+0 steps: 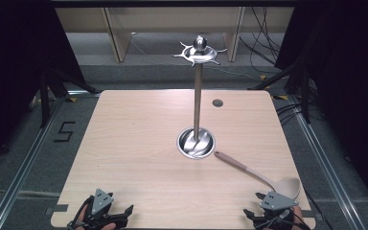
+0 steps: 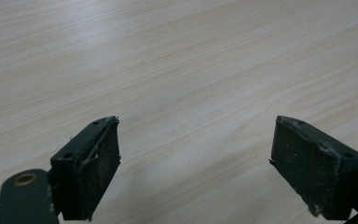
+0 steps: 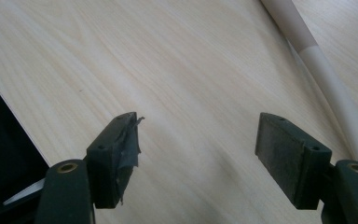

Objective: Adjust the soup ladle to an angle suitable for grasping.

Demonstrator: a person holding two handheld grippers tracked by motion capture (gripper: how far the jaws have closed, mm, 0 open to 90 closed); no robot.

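Since the right gripper (image 1: 274, 205) sits just beside it, the thing in hand looks to be the spoon (image 1: 263, 176), a pale, long-handled kitchen spoon lying flat on the table (image 1: 139, 143) near the front right corner, its handle running up and left toward the steel stand (image 1: 197, 98) and its bowl just beside that gripper. It should be light and stiff, probably wood or a firm plastic, with a smooth round handle (image 3: 328, 79) that could roll or slip between hard pads; nothing about it looks fragile. The best hold is likely across the handle a little behind the bowl, jaws square to its length, so that the weight of the bowl does not swing it. In the right gripper view the jaws stand wide apart with nothing between them, pointing down at bare wood, the handle passing off to one side. The left gripper (image 1: 101, 211) rests at the front left edge, well apart from the spoon, its jaws likewise spread and empty over the table. Both hands are low and close to the person.
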